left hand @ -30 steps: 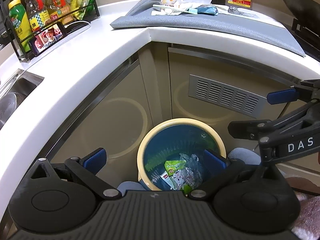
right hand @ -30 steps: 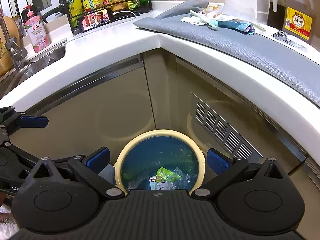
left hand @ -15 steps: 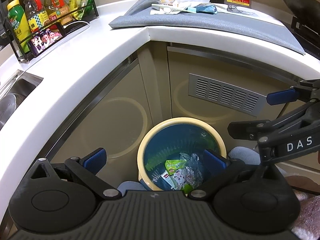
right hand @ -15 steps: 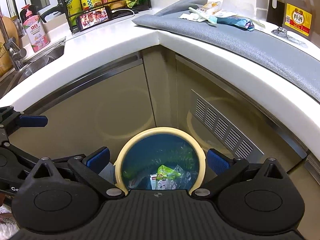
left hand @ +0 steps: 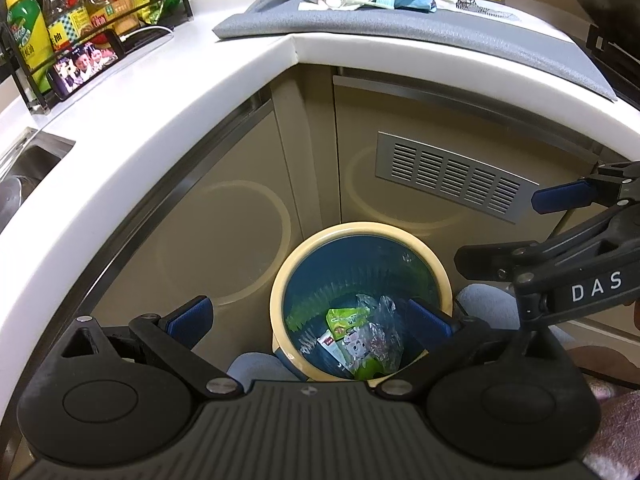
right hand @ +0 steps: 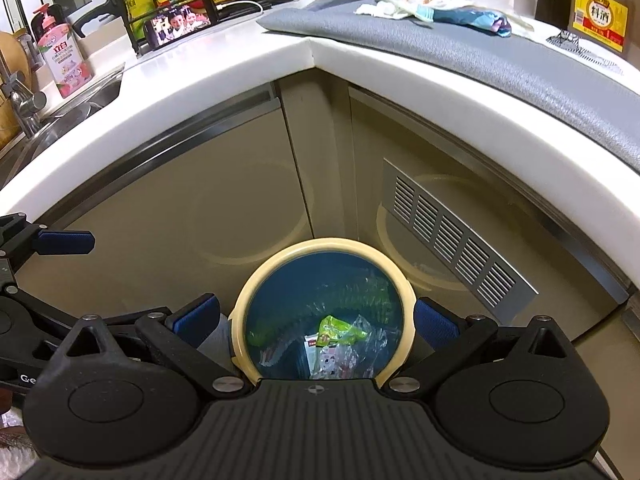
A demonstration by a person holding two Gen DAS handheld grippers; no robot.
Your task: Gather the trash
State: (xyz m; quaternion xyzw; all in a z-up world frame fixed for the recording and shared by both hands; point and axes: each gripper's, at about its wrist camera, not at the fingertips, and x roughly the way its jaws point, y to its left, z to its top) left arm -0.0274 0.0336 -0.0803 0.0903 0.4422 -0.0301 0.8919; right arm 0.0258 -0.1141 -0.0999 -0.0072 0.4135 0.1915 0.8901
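left tongs (left hand: 307,316): wide apart, nothing between the blue pads, hanging over the bin; also seen at the left edge of the right view.
right tongs (right hand: 316,318): wide apart, holding nothing, hanging over the bin; in the left view they show at the right edge, marked "das".
bin (left hand: 434,268): round, cream rim, blue liner, on the floor in the corner where the two cabinet fronts meet, below the tabletop edge.
in the bin: a green packet (left hand: 346,318), a clear crumpled wrapper (left hand: 380,332) and a small printed card lie together at the bottom.
tabletop (left hand: 168,92): white, bent round the corner, above the bin.
mat (right hand: 460,48): grey, spread on the right run of the tabletop, its edge reaching the front lip.
trash on mat (right hand: 436,10): a loose pile at the far end of the mat: white tissue, a pale stick-like piece, a blue wrapper and a yellowish wrapper, touching one another, well apart from the bin.
bottle (right hand: 600,16): yellow label with red characters, behind the mat by the wall.
rack (left hand: 80,20): black wire, on the left run, holding sauce bottles and a green bag.
phone (right hand: 182,24): propped against the rack, screen lit.
sink (right hand: 60,116): steel, at far left, with a tap and a pink soap bottle (right hand: 64,56) beside it.
vent (right hand: 452,236): slatted metal grille in the right cabinet front, near the bin.
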